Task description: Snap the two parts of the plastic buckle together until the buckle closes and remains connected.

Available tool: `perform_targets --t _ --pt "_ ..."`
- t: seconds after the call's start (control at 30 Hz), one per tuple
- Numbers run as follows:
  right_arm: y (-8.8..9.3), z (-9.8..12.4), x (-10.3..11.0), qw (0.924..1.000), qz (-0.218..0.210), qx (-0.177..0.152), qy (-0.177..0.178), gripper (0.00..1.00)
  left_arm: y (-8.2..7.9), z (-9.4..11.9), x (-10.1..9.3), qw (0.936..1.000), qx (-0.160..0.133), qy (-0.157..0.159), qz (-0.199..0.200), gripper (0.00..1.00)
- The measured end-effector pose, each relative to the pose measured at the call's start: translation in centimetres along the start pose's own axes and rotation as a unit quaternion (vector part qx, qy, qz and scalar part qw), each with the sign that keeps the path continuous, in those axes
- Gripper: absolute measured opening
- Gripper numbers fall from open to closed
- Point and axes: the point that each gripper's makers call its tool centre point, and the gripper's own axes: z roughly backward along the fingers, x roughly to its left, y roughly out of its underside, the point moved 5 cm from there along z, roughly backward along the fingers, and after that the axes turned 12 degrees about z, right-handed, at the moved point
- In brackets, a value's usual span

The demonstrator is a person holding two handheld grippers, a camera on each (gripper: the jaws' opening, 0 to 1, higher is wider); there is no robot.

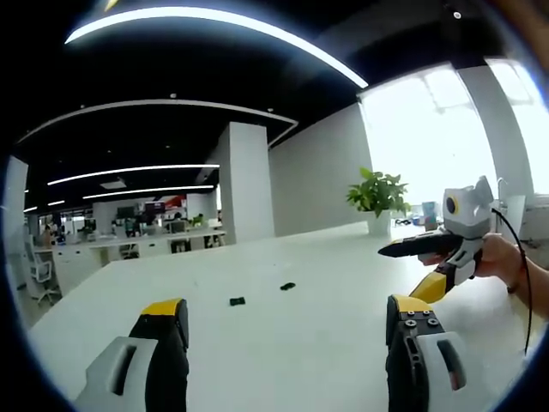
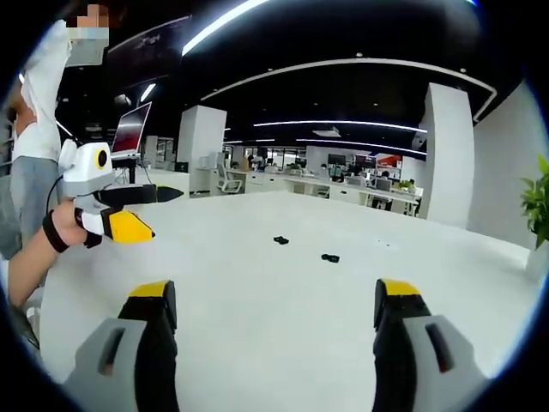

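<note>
**Approaching two loose buckle halves, both grippers empty**

Hovering over the white table [image 1: 283, 343], left gripper [image 1: 287, 313] with jaws spread wide apart and gripping nothing. Lying ahead of its jaws, well apart from them: the first buckle part [image 1: 238, 301] just left of centre, the second buckle part [image 1: 287, 286] a little further on and to the right. Hanging off to the right, the right gripper [image 1: 412, 249], held in a hand [image 1: 497, 257].

Looking along the right gripper [image 2: 274, 296], jaws likewise standing apart and empty; the same pieces [image 2: 280, 240] [image 2: 330, 257] resting ahead, near each other but not touching.

Judging the step as reaching in: lowering each gripper onto the nearer piece, pinching across the flat body, leaving the mating ends free, keeping both pieces within sight while aligning.
</note>
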Motion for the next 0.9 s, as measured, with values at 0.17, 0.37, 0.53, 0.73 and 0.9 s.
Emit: perform_targets --t 0.17,0.37,0.53,0.73,0.9 --pt "-0.1 -0.2 0.0 1.0000 0.003 0.001 -0.001 0.96 -0.1 -0.1 0.0 1.0000 -0.002 0.000 -0.002 0.97" --pt "-0.1 -0.4 -0.1 1.0000 0.002 0.002 -0.003 0.96 -0.2 -0.2 0.1 1.0000 -0.002 -0.002 -0.002 0.97" --pt "-0.2 -0.6 -0.3 1.0000 0.003 0.001 -0.002 0.96 -0.5 -0.3 0.1 1.0000 -0.004 -0.003 -0.004 0.97" --pt "-0.4 -0.9 -0.5 1.0000 0.005 0.000 -0.003 0.96 -0.7 -0.7 0.0 1.0000 -0.002 -0.001 -0.007 0.97" --pt "-0.3 -1.2 -0.6 1.0000 0.004 0.005 -0.005 0.96 -0.9 -0.9 -0.1 0.9999 0.000 -0.001 -0.010 0.97"
